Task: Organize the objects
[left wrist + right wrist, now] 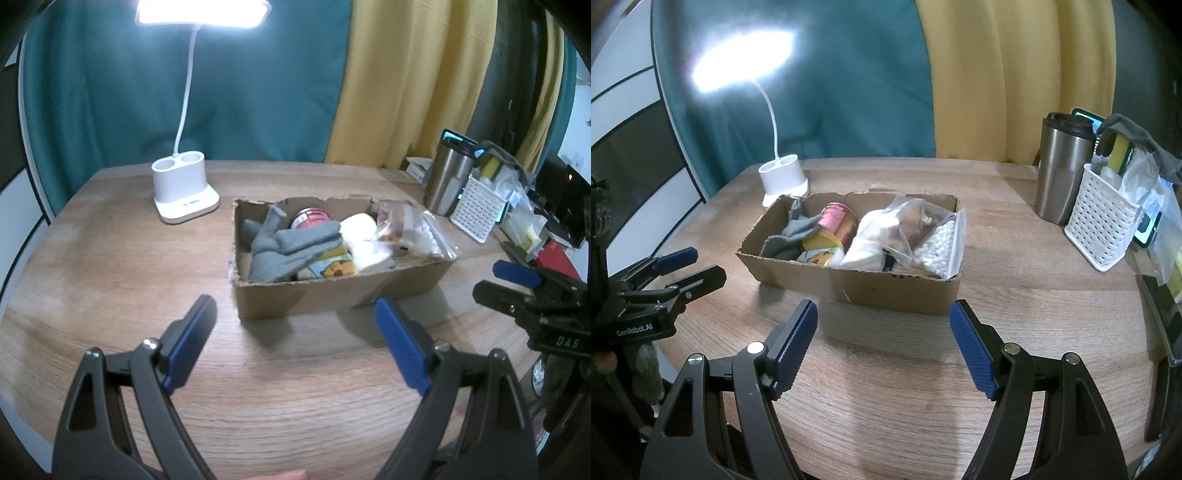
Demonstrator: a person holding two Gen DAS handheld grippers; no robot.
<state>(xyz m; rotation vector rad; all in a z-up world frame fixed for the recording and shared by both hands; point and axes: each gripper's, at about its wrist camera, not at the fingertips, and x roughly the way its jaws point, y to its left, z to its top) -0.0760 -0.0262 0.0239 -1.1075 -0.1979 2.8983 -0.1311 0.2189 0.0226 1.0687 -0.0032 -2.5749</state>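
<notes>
One wooden table [110,258], teal curtain [110,92] behind.

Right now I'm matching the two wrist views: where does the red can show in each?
Left wrist: the red can lies at the back of the cardboard box, behind the grey socks.
Right wrist: the red can lies left of centre in the box.
Shared landmark: the white lamp base.

A cardboard box [332,291] is set mid-worktop [110,258], with a lamp base [184,192] placed behind-left; a tumbler [447,181] and basket [478,210] are found to its right.
</notes>
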